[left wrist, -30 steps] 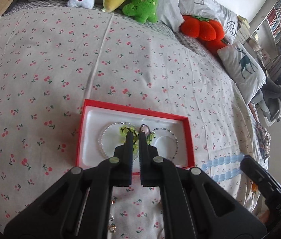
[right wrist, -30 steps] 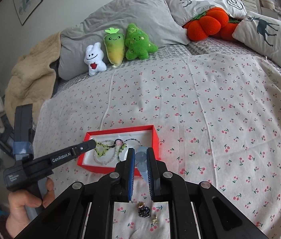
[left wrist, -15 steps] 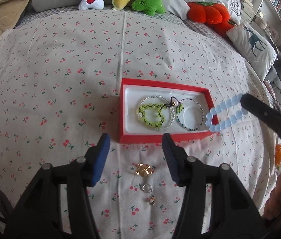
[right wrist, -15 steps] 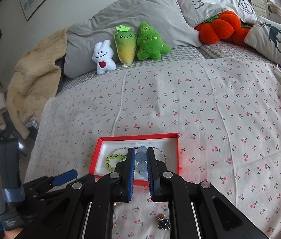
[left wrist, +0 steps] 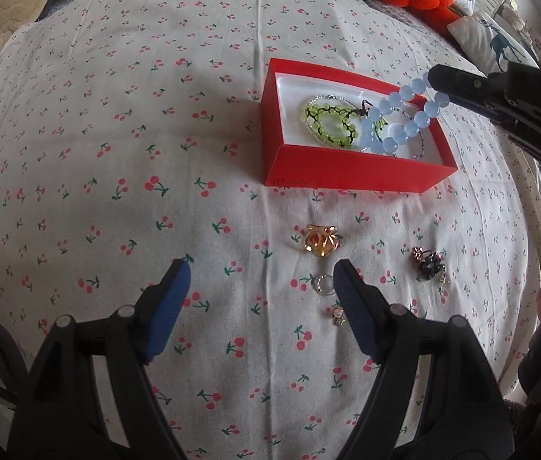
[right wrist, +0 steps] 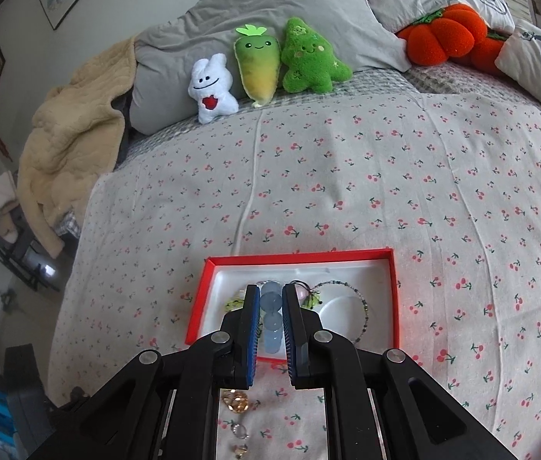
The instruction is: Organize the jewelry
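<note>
Left wrist view: left gripper (left wrist: pixel 259 270), jaws opening and wide apart with nothing between them, now hangs over the loose pieces on the cherry-print bedspread (left wrist: pixel 117 122) rather than over the red box (left wrist: pixel 347 174), where it stood closed a second ago. The green bracelet (left wrist: pixel 328 122) it was at then lies inside the box, so that item counts as stowed. Still outside, just in front of the box: gold ring cluster (left wrist: pixel 318 241), small silver ring (left wrist: pixel 324 283) touching or just beside the right fingertip, tiny charm (left wrist: pixel 337 316), dark brooch-like piece (left wrist: pixel 428 264). Judged next pick: one of these. Right gripper (left wrist: pixel 437 76), entering from the right edge, is clamped on a pale blue bead bracelet (left wrist: pixel 404 115) that dangles over the box, lower beads at or near the lining. Writing: "DAS", cut off, on the right gripper body; faint scrawl on the box front, unreadable. Right wrist view: right gripper (right wrist: pixel 270 299), jaws close together on the blue beads, has advanced above the box's near half; release looks imminent. Silver bangles lie on the lining. No legible text; wall pictures too small to read.
</note>
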{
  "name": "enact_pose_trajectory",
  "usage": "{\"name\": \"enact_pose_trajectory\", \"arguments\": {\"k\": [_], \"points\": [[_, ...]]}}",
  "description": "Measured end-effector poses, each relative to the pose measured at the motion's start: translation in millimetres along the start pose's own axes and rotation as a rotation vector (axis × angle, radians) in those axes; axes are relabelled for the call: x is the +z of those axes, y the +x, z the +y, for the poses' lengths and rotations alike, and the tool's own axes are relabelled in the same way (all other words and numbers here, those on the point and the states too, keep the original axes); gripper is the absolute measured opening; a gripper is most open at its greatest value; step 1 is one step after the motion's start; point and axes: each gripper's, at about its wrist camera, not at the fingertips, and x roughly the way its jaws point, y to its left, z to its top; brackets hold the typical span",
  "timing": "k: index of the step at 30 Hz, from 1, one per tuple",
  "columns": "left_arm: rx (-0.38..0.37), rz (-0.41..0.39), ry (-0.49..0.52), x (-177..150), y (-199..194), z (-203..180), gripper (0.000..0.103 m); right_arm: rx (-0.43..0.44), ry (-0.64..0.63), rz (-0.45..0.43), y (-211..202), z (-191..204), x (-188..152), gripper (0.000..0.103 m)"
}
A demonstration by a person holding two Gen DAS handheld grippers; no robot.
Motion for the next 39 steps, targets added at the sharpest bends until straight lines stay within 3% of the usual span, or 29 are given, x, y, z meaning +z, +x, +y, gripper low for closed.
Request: {"name": "enact_pose_trajectory", "arguments": {"k": [5, 11, 18, 27, 30, 31, 32, 39], "points": [[-0.004, -0.007, -0.012, 1, 1, 2, 0.077, -0.099, 0.007, 0.036, 13, -27, -3, 0.012], [-0.012, -0.012, -0.027, 3, 3, 3, 0.077, -0.144, 0.000, 0.068, 22, -39, -6, 0.013], [0.007, -0.051, -0.017, 2, -5, 0, 0.078, -0.138, -0.127, 0.099, 11, -19, -15, 0.015], [0.028, -0.064, 0.008, -12, -13, -2, 0.080, -0.143, -0.245, 0.150, -14, -8, -58, 0.020], [0.048, -0.063, 0.029, -17, -13, -1, 0.080, -0.155, -0.256, 0.170, -16, -13, -70, 0.036], [0.056, -0.063, 0.032, -20, -13, 1, 0.080, -0.160, -0.253, 0.169, -18, -16, -73, 0.056], [0.063, -0.064, 0.035, -21, -12, 2, 0.080, -0.166, -0.246, 0.159, -22, -20, -76, 0.067], [0.077, -0.049, 0.046, -37, -4, 13, 0.080, -0.182, -0.214, 0.178, -32, -47, -93, 0.072]]}}
